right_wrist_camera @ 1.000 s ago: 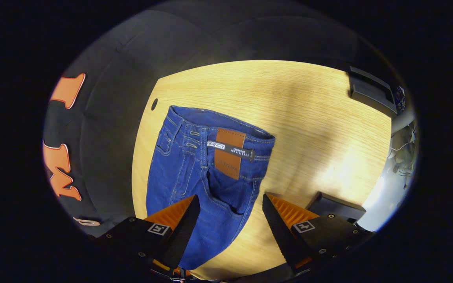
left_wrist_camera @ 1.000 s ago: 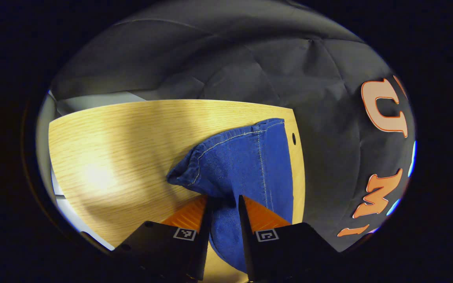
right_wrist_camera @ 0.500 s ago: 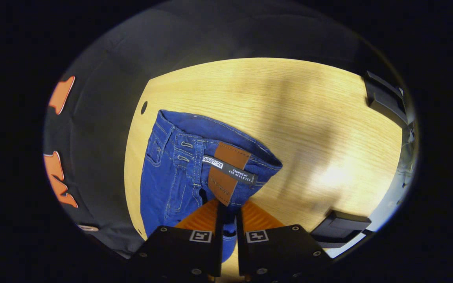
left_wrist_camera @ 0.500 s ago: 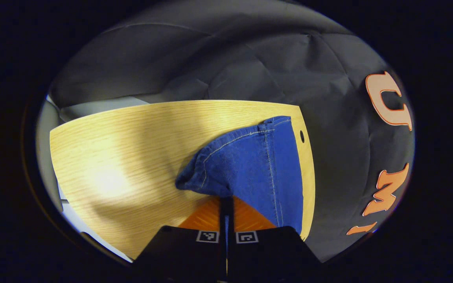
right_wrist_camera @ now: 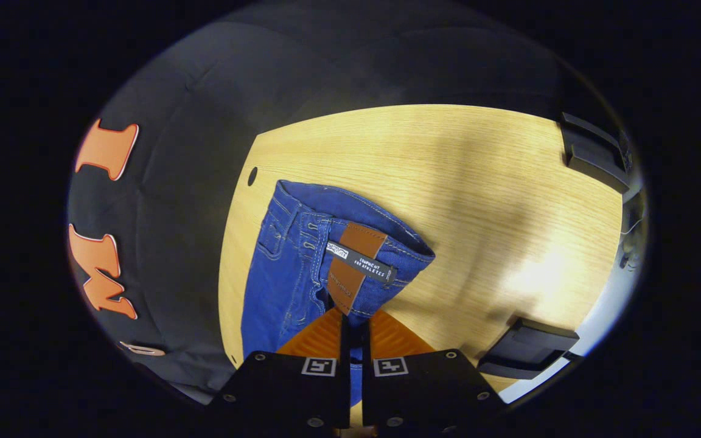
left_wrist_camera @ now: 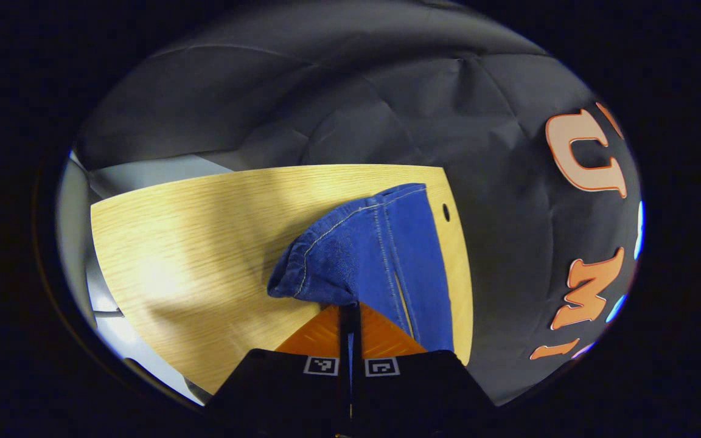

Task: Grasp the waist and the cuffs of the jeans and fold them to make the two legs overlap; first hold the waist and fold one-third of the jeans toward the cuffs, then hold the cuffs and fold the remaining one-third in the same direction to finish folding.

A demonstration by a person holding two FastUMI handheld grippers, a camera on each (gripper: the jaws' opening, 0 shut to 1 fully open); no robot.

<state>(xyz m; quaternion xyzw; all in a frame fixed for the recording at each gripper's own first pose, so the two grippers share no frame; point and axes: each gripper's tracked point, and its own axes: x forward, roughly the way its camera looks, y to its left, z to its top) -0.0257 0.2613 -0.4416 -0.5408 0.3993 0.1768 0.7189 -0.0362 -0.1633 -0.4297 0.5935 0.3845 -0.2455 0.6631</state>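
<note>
Both tongs clamped on jeans (right_wrist_camera: pixel 289 274) | left tongs (left_wrist_camera: pixel 349 313): cuff | right tongs (right_wrist_camera: pixel 353 322): waist, brown patch

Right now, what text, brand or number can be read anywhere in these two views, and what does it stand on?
No text reads reliably.
The black tag across the brown patch at the waist of the jeans: white print, too small to quote.
The brown patch: embossing too faint to read.
The square markers on the right gripper and the left gripper: coded patterns, no words.
</note>
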